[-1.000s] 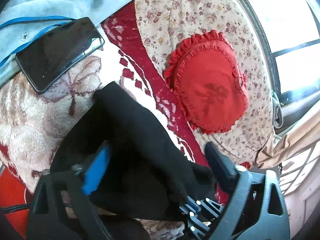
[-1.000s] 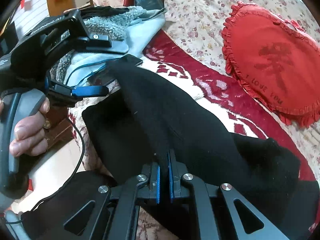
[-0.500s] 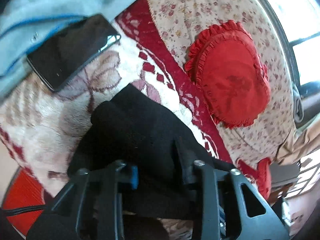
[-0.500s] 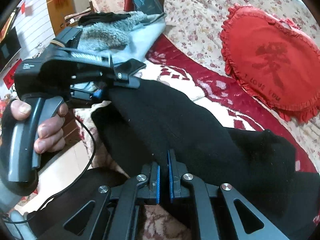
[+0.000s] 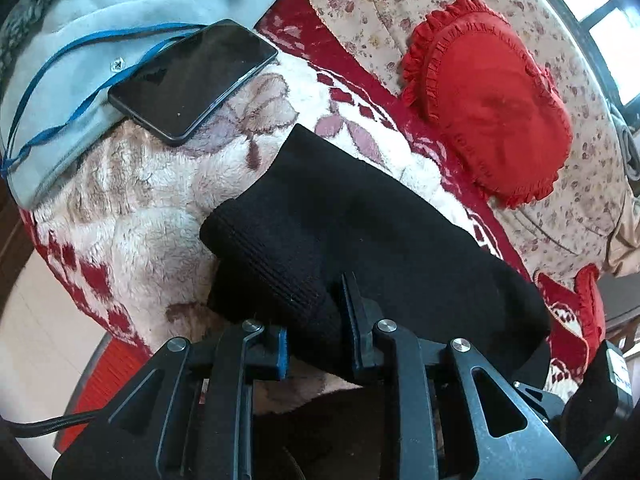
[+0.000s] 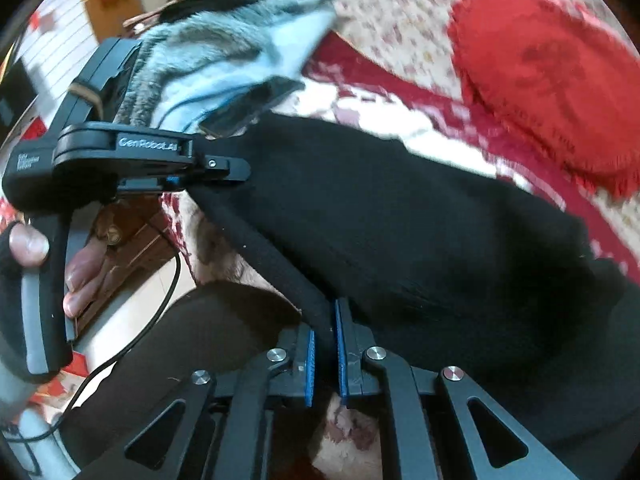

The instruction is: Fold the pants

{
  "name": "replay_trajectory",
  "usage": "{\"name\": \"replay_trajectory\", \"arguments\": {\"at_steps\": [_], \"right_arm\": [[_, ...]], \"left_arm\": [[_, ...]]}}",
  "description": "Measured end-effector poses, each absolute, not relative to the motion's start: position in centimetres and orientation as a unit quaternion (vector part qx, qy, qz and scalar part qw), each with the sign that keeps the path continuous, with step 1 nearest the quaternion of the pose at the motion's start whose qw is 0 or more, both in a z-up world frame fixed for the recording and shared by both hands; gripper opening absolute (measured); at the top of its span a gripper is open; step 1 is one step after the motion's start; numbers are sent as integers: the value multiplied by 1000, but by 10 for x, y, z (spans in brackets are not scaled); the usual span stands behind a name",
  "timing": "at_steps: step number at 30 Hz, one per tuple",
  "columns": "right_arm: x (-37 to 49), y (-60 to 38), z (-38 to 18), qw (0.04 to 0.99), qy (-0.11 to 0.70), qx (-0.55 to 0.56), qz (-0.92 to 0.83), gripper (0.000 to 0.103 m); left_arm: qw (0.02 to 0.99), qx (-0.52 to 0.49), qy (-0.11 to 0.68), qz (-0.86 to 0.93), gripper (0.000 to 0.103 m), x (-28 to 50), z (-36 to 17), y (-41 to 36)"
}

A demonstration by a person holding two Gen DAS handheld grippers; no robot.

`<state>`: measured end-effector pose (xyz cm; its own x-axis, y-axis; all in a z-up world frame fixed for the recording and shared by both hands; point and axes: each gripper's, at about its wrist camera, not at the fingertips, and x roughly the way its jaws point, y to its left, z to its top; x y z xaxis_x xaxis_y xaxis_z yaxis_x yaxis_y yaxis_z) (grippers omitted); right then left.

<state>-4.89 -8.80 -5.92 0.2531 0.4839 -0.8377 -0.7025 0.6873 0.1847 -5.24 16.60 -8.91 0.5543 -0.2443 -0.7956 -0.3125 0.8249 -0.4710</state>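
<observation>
The black pants (image 5: 360, 232) lie on a red and cream floral blanket (image 5: 132, 200), partly folded, with a ribbed waistband at the near edge. My left gripper (image 5: 316, 340) is shut on the bunched waistband corner. In the right wrist view the pants (image 6: 400, 220) stretch from the left gripper (image 6: 224, 172) to my right gripper (image 6: 324, 344), which is shut on the pants' near edge and lifts it off the blanket.
A black phone (image 5: 192, 80) lies on a light blue garment (image 5: 80, 48) with a blue cord, at the back left. A red heart-shaped cushion (image 5: 488, 96) lies on a floral cover (image 5: 360, 4) to the right. The blanket's edge drops to the floor at the left.
My left gripper closed on the pants' waistband corner. Both grippers pulled the near edge taut and lifted it; the right gripper stayed shut on the fabric.
</observation>
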Motion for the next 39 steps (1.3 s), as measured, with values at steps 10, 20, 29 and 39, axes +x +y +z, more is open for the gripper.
{"name": "replay_trajectory", "arguments": {"at_steps": [10, 20, 29, 39], "right_arm": [[-47, -151, 2, 815, 451, -67, 359, 14], [45, -171, -21, 818, 512, 16, 263, 31], [54, -152, -23, 835, 477, -19, 275, 13], [75, -153, -46, 837, 489, -20, 244, 15]], "left_arm": [[866, -248, 433, 32, 36, -77, -40, 169], [878, -209, 429, -10, 43, -56, -27, 124], [871, -176, 457, -40, 43, -22, -45, 88], [864, -135, 484, -33, 43, -8, -65, 71]]}}
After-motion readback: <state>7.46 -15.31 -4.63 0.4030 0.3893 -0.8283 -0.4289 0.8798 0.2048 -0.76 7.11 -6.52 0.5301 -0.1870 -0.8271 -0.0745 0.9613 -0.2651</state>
